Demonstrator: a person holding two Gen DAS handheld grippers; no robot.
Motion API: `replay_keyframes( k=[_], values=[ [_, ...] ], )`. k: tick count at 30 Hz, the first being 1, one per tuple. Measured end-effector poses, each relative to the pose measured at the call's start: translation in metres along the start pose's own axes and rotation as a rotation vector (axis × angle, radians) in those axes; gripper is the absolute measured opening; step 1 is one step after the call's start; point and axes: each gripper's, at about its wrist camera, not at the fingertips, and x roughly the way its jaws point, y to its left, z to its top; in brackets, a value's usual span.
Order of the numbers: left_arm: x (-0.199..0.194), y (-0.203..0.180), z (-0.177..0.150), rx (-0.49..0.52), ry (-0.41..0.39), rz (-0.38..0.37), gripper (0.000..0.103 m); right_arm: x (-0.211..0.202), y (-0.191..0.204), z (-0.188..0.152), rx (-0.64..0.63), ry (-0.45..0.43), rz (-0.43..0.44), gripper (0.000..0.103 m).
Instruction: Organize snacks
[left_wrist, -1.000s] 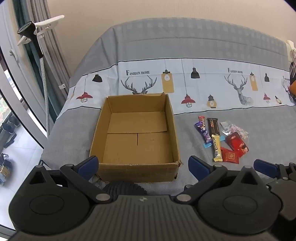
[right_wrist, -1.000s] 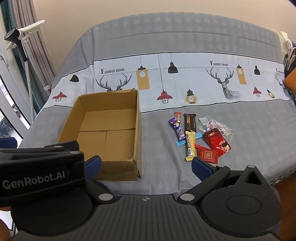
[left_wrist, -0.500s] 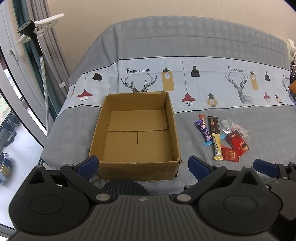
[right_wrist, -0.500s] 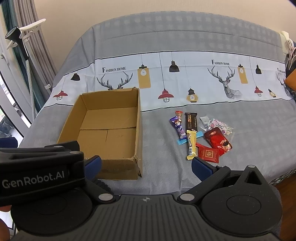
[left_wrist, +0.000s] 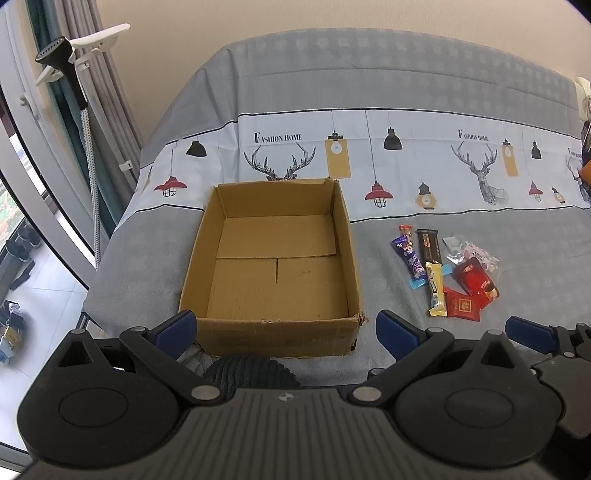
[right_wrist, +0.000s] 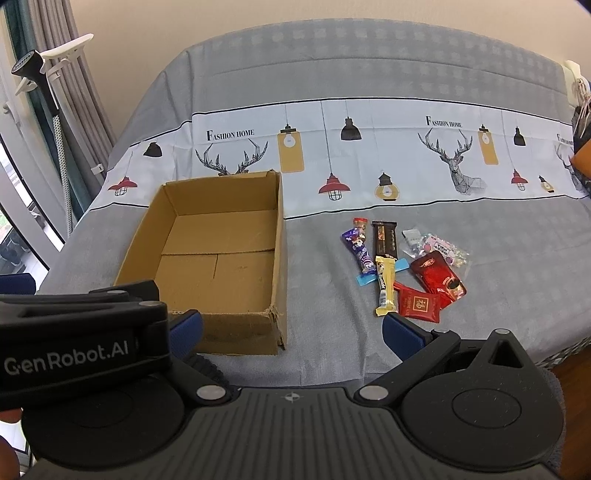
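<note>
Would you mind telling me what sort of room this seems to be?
Probably a room at home: a patterned cloth printed "Fashion Home" covers the surface, grey curtains hang by a large window, and a garment steamer stands alongside.

Black tongs (right_wrist: 291, 328) with blue fingertips (right_wrist: 400, 334), marked "GenRobot.AI".

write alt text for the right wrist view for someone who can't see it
An empty open cardboard box sits on a grey bedspread printed with deer and lamps, with a small pile of wrapped snacks lying to its right. The open right claw fills the bottom, holding nothing.
</note>
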Motion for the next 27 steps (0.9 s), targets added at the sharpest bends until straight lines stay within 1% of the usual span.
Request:
replay_keyframes(
  k=[27],
  values=[
    [0.0083, -0.003, -0.0037, 0.013, 0.034, 0.007, 0.103, 0.0098, -0.0014, -0.0024, 0.01, 0.03, 0.009, 0.102]
  ],
)
